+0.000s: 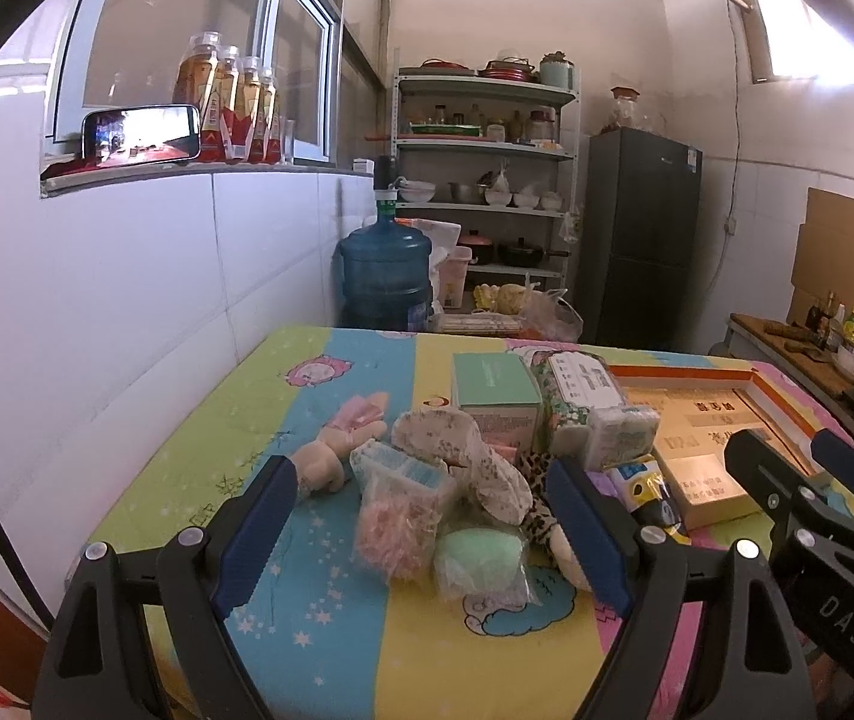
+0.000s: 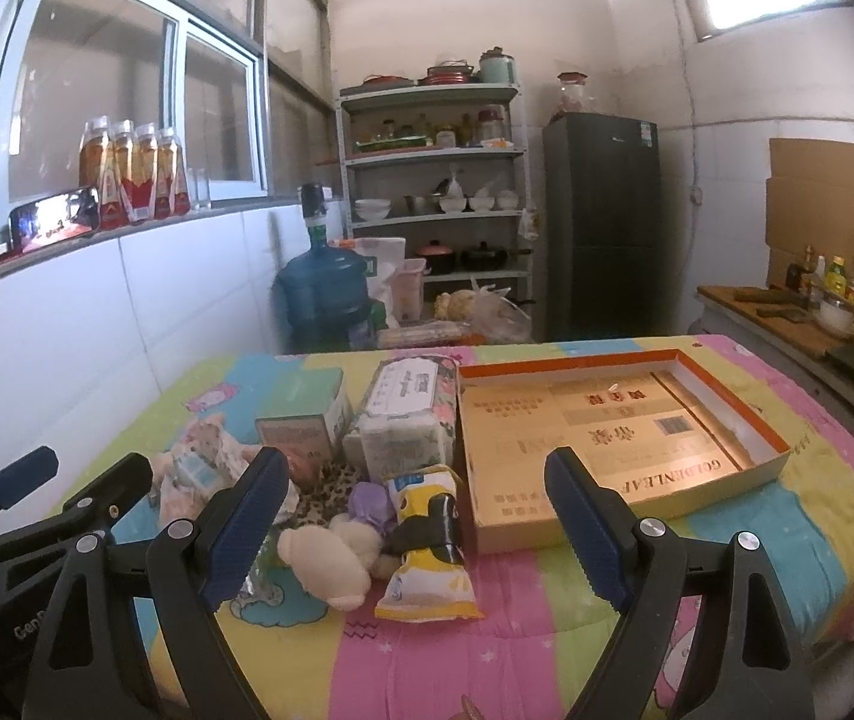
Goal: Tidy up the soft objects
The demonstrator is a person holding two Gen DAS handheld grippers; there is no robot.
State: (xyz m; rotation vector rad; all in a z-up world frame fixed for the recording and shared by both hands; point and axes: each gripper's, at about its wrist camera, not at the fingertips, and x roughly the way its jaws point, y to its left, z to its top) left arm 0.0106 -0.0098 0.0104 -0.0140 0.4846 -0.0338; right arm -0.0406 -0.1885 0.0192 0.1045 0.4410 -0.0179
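Both tongs hang released above the table, fingers spread wide and holding nothing: the left tongs (image 1: 427, 531) over a heap of soft things (image 1: 457, 480), the right tongs (image 2: 421, 522) over a yellow snack packet (image 2: 427, 546) and a cream plush toy (image 2: 331, 564). A bright cartoon cloth (image 2: 487, 648) covers the table. Just right of the heap lies an open gold cardboard tray (image 2: 619, 438), nothing loose inside. Beyond stand a blue water jug (image 2: 322, 291), metal shelves (image 2: 436, 180) and a dark fridge (image 2: 604, 222).
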